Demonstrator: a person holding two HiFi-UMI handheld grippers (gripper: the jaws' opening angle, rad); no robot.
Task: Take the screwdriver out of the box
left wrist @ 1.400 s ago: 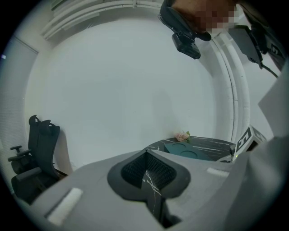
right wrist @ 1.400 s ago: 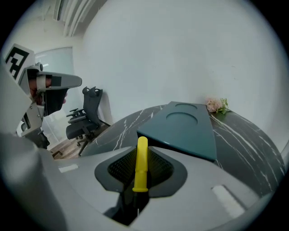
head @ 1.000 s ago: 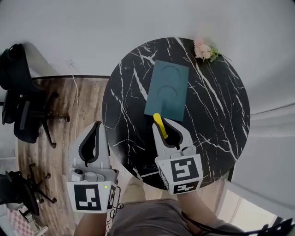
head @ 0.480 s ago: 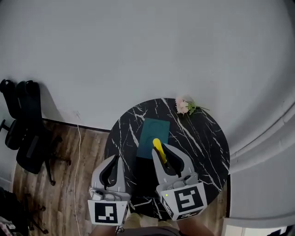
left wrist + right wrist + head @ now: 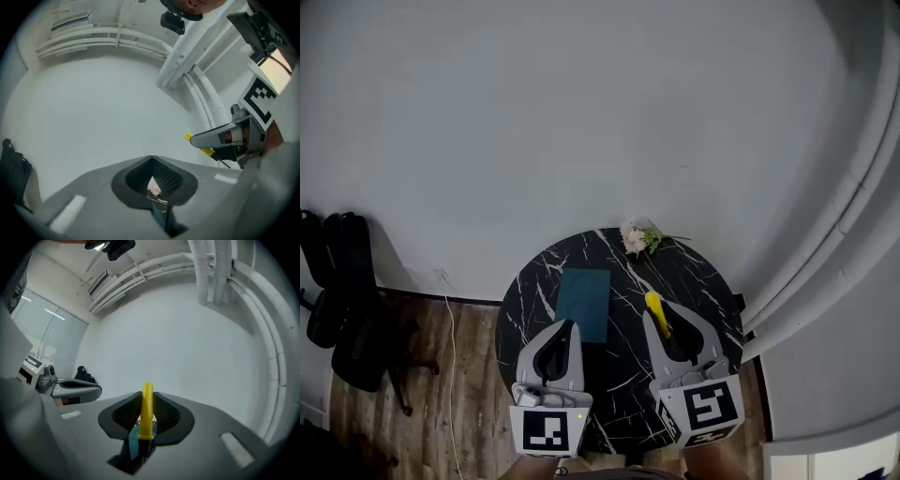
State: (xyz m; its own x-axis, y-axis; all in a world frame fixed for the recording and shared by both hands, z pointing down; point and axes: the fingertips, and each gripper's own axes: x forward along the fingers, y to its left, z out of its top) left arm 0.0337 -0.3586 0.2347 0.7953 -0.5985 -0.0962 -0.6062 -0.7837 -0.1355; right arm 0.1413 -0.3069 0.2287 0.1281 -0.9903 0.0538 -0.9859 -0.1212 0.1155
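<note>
Right gripper (image 5: 664,315) is clamped on the screwdriver (image 5: 655,312). In the right gripper view both pads squeeze the yellow handle, which sticks out past the jaw tips while the dark shaft runs back toward the gripper body. Left gripper (image 5: 566,326) has its jaws together with nothing held. Its own view shows only a thin slit between the pads.

The screwdriver is out of the box (image 5: 583,305) and held over the right part of the table (image 5: 712,281). The teal box lies flat, left of the screwdriver and just beyond the left gripper. Flowers (image 5: 637,236) sit at the far edge. A chair (image 5: 342,281) stands well off to the left on the floor (image 5: 422,394).

Risks: the grip is on the smooth handle only, so the screwdriver could pivot or slide between the pads if the gripper tilts or is moved fast. If it drops it would likely hit the hard tabletop. Being round, it could then roll off the near or right rim. The right gripper is close to that edge, so setting it down there is iffy.

Writing: none readable. There are only black-and-white square markers on both gripper cubes, and no brand shows on the box or the screwdriver.
</note>
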